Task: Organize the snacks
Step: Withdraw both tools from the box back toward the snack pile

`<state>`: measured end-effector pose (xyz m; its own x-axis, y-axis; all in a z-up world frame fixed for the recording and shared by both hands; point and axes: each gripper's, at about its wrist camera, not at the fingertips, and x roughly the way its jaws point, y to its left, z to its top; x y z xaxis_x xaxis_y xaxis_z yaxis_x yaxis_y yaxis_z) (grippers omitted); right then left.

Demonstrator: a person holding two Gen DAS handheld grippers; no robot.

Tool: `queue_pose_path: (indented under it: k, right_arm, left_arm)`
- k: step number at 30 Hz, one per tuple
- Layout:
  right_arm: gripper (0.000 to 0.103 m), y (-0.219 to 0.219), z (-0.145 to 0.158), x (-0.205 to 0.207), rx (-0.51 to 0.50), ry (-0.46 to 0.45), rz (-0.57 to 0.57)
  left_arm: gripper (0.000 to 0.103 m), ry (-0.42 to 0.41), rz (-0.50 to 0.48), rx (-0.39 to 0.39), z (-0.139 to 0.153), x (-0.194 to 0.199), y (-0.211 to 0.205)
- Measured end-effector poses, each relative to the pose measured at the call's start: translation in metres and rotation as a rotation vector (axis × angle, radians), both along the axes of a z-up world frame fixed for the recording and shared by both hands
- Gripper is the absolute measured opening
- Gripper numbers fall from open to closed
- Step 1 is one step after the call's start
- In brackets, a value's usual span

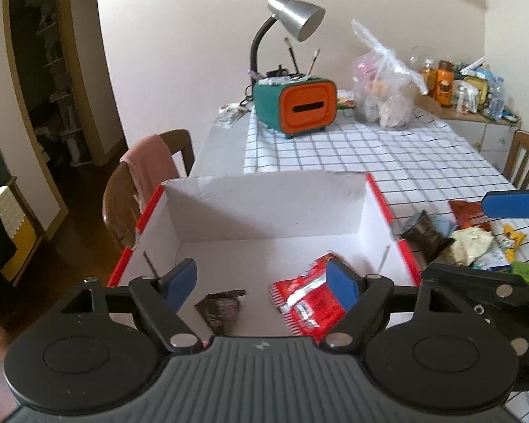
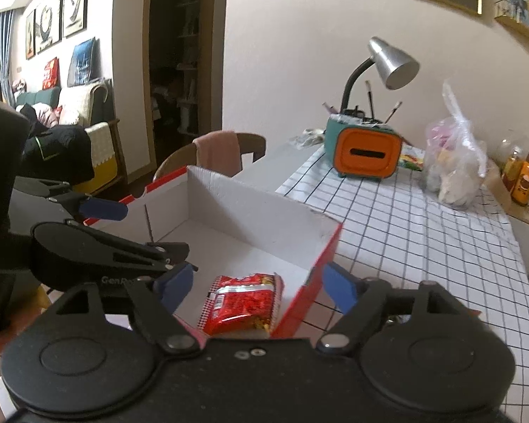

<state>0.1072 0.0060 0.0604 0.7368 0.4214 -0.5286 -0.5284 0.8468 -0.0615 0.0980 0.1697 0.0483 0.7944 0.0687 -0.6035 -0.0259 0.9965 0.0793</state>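
Observation:
A white box with red outer sides (image 1: 264,204) stands on the checked table. Inside lie a red snack packet (image 1: 306,299) and a small dark packet (image 1: 220,308). My left gripper (image 1: 262,283) is open and empty above the box's near part. The red packet (image 2: 243,303) also shows in the right wrist view, inside the box (image 2: 250,211). My right gripper (image 2: 257,283) is open and empty, straddling the box's right wall. The left gripper (image 2: 102,232) shows at the left of that view. A pile of loose snack packets (image 1: 469,239) lies right of the box.
An orange and teal tissue holder (image 1: 299,107) with a desk lamp (image 1: 292,17) stands at the table's back. A clear plastic bag (image 1: 384,91) sits beside it. Bottles (image 1: 444,83) crowd a side shelf. A wooden chair with pink cloth (image 1: 148,172) stands left.

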Motion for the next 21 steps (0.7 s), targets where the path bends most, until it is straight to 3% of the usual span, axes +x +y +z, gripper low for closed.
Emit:
queue_pose_path:
  k: [9,21]
  right_arm:
    - [0.101,-0.052,0.002,-0.012,0.038,-0.027,-0.061]
    - [0.103,-0.145,-0.001,-0.025,0.046,-0.034,-0.183]
  left_arm:
    - [0.088,-0.038,-0.067,-0.04,0.008,-0.012,-0.038]
    - [0.09,-0.039,-0.141,-0.076,0.008,-0.007,-0.1]
